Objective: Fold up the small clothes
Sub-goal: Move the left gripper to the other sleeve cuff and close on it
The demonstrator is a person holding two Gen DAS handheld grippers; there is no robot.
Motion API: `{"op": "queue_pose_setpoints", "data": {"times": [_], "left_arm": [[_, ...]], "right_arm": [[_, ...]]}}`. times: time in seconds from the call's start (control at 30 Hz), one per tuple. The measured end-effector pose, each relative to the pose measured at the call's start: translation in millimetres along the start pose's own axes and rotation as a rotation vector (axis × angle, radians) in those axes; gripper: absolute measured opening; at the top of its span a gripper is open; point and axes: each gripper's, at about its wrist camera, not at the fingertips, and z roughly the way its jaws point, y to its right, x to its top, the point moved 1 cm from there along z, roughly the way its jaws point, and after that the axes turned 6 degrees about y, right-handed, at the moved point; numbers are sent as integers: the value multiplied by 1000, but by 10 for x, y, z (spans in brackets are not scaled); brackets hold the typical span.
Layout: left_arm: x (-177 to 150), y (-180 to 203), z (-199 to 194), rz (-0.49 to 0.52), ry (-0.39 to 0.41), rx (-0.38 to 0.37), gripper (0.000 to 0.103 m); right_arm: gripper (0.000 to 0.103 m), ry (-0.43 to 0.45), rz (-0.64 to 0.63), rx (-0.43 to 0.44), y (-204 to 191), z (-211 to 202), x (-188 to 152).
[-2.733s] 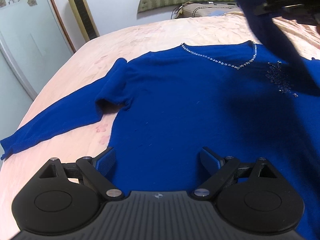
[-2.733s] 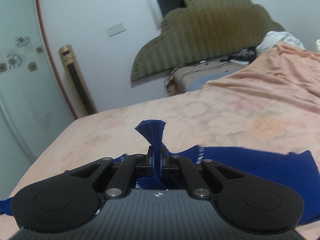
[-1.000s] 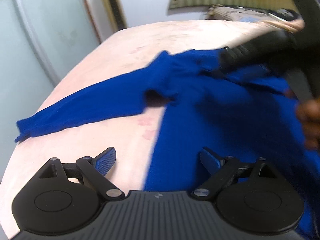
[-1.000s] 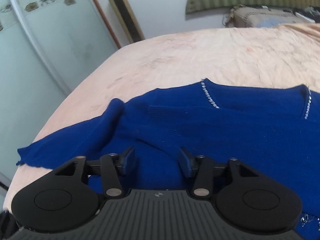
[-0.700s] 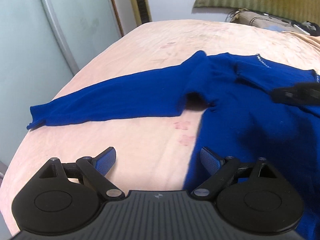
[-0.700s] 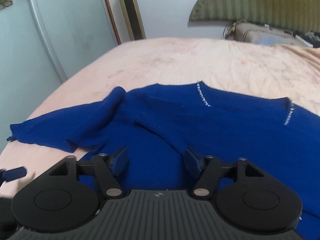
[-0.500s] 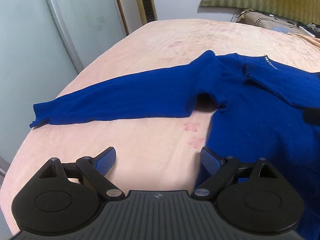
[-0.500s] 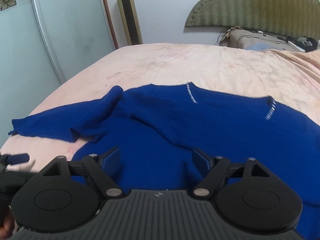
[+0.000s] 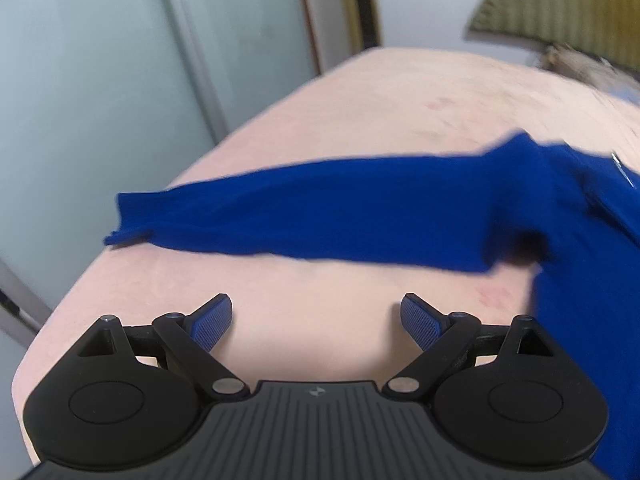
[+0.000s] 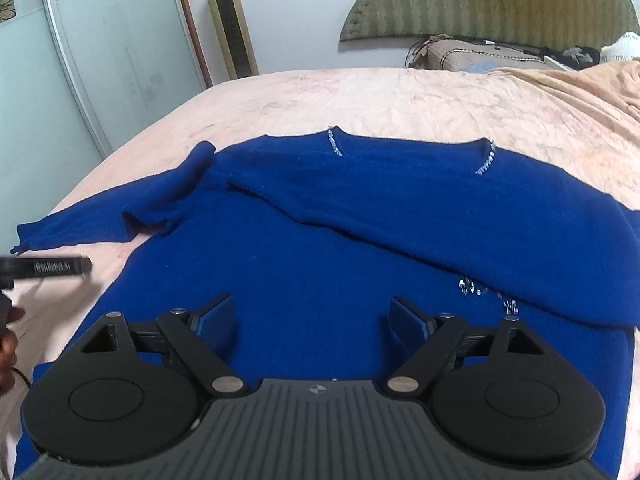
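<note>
Peach bedspread (image 10: pixel 400 96) carrying a blue sweater (image 10: pixel 340 248), with a green headboard (image 10: pixel 488 4) against the far wall.

I see the sweater lying flat, one sleeve folded across its chest and the other sleeve (image 9: pixel 304 216) stretched out sideways. My left gripper (image 9: pixel 316 320) hangs over bare bedspread just short of that sleeve, jaws apart and empty. My right gripper (image 10: pixel 312 320) hovers above the sweater's body; its jaws have just been opening, nothing between them.
</note>
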Motion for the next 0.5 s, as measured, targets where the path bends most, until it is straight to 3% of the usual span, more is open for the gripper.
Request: {"op": "queue_pose_setpoints", "data": {"times": [0.2, 0.5], "left_arm": [[47, -240, 200, -29, -5, 77, 92], [59, -427, 408, -126, -36, 40, 92]], "right_arm": [[87, -13, 3, 15, -17, 12, -54], [88, -7, 0, 15, -40, -13, -55]]}}
